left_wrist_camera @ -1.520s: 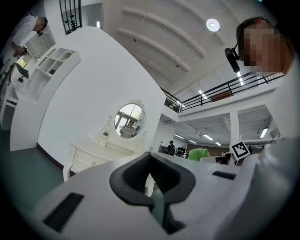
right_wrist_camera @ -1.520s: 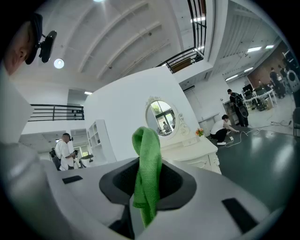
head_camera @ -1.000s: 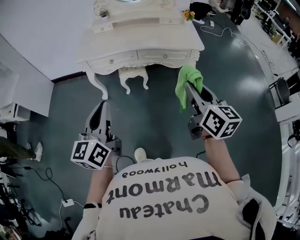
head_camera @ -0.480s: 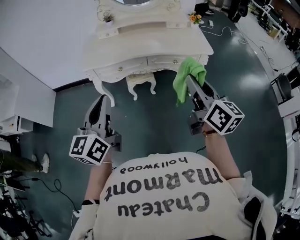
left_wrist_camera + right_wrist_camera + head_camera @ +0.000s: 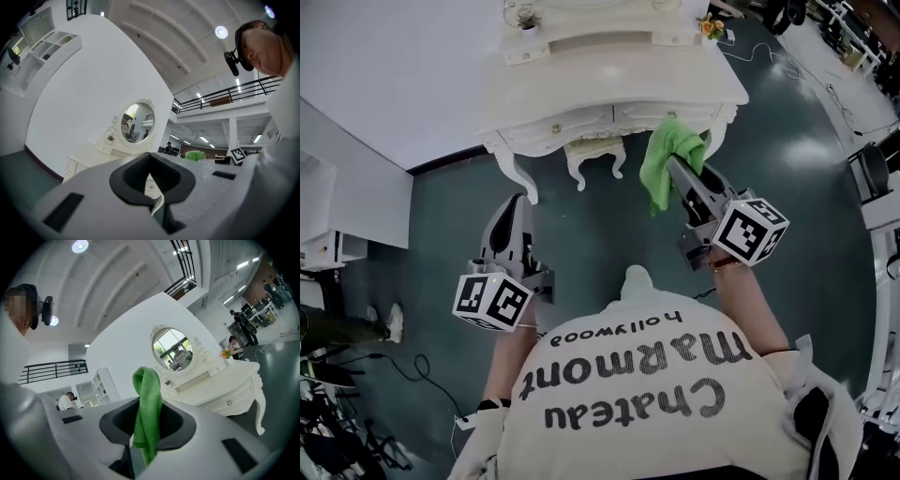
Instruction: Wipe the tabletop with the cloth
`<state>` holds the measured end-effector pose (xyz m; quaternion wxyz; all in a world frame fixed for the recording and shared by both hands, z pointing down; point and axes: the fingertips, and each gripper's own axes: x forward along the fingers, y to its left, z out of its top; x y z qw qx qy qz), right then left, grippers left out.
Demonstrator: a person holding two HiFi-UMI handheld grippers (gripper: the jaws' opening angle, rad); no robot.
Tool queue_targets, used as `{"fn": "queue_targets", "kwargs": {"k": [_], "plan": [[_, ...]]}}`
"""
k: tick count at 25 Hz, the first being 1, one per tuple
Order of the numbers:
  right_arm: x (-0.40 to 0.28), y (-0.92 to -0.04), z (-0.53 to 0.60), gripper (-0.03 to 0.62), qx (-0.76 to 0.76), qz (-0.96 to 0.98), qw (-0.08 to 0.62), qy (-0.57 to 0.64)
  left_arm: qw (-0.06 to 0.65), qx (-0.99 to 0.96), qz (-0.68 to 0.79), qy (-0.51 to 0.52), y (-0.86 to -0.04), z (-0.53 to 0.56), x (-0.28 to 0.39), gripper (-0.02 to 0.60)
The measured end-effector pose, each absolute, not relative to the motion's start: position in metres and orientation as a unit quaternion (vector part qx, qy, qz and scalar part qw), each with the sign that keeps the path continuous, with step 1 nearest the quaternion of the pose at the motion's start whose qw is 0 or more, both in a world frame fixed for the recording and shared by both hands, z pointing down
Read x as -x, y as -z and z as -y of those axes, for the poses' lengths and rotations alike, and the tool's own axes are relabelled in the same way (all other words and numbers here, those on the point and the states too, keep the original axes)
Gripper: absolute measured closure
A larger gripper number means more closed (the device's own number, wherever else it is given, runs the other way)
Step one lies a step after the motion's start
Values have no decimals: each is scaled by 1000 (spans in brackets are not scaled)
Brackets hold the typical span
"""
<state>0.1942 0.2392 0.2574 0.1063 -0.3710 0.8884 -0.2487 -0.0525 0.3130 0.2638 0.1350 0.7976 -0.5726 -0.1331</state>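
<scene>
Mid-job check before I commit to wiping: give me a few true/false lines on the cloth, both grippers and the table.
1. The right gripper is shut on the cloth. True.
2. The left gripper holds a second cloth. False: its jaws are together with nothing between them.
3. The cloth lies spread flat on the table. False: it hangs bunched from the right gripper, off the tabletop.
4. A mirror stands at the back of the table. True.
5. The cloth is blue. False: it is green.
</scene>
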Motion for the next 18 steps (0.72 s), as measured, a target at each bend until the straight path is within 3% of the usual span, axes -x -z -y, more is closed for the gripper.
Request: {"fn": "queue_targets", "kwargs": {"k": [18], "plan": [[-145, -266, -86, 494, 316, -908, 89, 262, 126, -757, 622, 154, -262, -191, 92, 574]]}}
